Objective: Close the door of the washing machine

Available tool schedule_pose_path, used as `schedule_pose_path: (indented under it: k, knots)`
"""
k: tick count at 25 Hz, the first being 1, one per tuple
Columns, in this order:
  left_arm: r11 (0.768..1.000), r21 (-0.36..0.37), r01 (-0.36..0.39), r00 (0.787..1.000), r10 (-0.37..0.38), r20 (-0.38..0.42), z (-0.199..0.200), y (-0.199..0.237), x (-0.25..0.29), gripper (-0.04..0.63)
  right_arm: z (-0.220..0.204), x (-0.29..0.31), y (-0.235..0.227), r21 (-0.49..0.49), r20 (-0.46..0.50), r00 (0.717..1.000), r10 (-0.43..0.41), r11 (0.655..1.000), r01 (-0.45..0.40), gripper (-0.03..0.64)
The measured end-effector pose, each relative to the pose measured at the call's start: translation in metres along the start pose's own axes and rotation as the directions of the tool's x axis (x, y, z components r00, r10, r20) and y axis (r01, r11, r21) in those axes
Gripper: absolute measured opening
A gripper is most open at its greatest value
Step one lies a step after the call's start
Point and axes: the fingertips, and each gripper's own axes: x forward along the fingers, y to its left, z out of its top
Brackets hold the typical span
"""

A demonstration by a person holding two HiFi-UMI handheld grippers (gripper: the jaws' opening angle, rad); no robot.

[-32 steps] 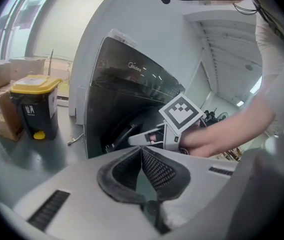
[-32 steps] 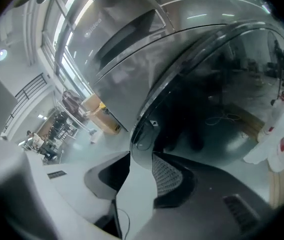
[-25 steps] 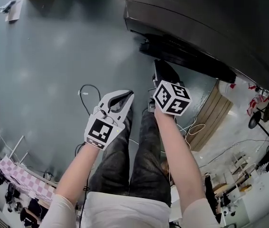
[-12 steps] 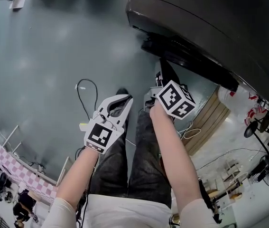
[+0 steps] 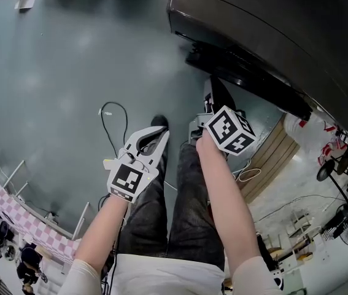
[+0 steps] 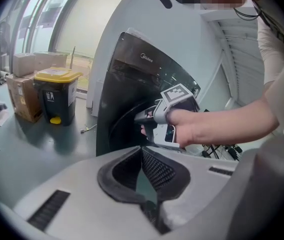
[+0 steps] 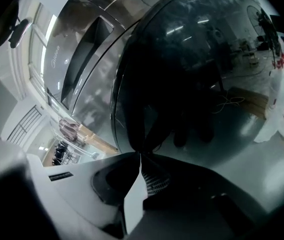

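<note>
While the glossy grey floor [image 5: 69, 72] spreads under me, the door [image 7: 182, 74] of the washing machine [image 5: 272, 29] stands ajar just before my right gripper [image 7: 140, 155], closing tight and empty, left gripper [image 6: 142, 148] pinched together too.

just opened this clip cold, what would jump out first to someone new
The big dark washing machine fills the head view's upper right, and its glossy round door takes up most of the right gripper view. The right tool, jaws shut and empty, sits close in front of that door. A yellow-lidded bin stands on the floor at the left of the left gripper view.
</note>
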Motion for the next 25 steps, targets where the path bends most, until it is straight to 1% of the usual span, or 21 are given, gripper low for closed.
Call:
schedule_pose_path:
  k: [3,4,7,11,14,18,21,25]
  knots:
    - [1.0,-0.023,-0.009,1.0,0.008,-0.011,-0.006,0.001,-0.006,0.012,0.004,0.005,-0.001,-0.008,-0.016,1.0,-0.006,1.0,0.006,0.032]
    - [1.0,-0.015,-0.008,1.0,0.008,-0.011,-0.008,0.002,-0.007,0.012,0.003,0.006,-0.001,-0.025,-0.026,1.0,-0.011,1.0,0.01,0.032]
    - [1.0,-0.003,-0.005,1.0,0.005,-0.012,-0.014,0.005,-0.01,0.012,-0.001,0.008,-0.002,-0.108,-0.06,0.998,0.015,0.994,-0.021,0.032]
    - [1.0,-0.018,0.005,1.0,-0.005,-0.004,-0.004,0.002,-0.023,0.012,0.005,-0.005,0.007,-0.251,-0.078,0.997,0.019,0.967,-0.038,0.034]
    - [1.0,-0.002,0.018,1.0,-0.018,0.003,0.015,-0.006,-0.04,0.012,0.012,-0.033,0.026,-0.338,-0.09,0.996,0.015,0.94,-0.045,0.034]
    - [0.998,0.043,0.036,0.999,-0.037,0.018,0.051,-0.023,-0.064,0.012,0.028,-0.084,0.055,-0.418,-0.099,0.995,0.032,0.906,-0.071,0.034]
    - [0.997,0.065,0.046,0.998,-0.048,0.028,0.082,-0.035,-0.091,0.012,0.036,-0.125,0.081,-0.463,-0.108,0.993,0.038,0.882,-0.084,0.034]
    - [0.993,0.101,0.063,0.996,-0.069,0.051,0.125,-0.043,-0.135,0.012,0.05,-0.174,0.122,-0.496,-0.093,0.995,0.041,0.864,-0.082,0.034]
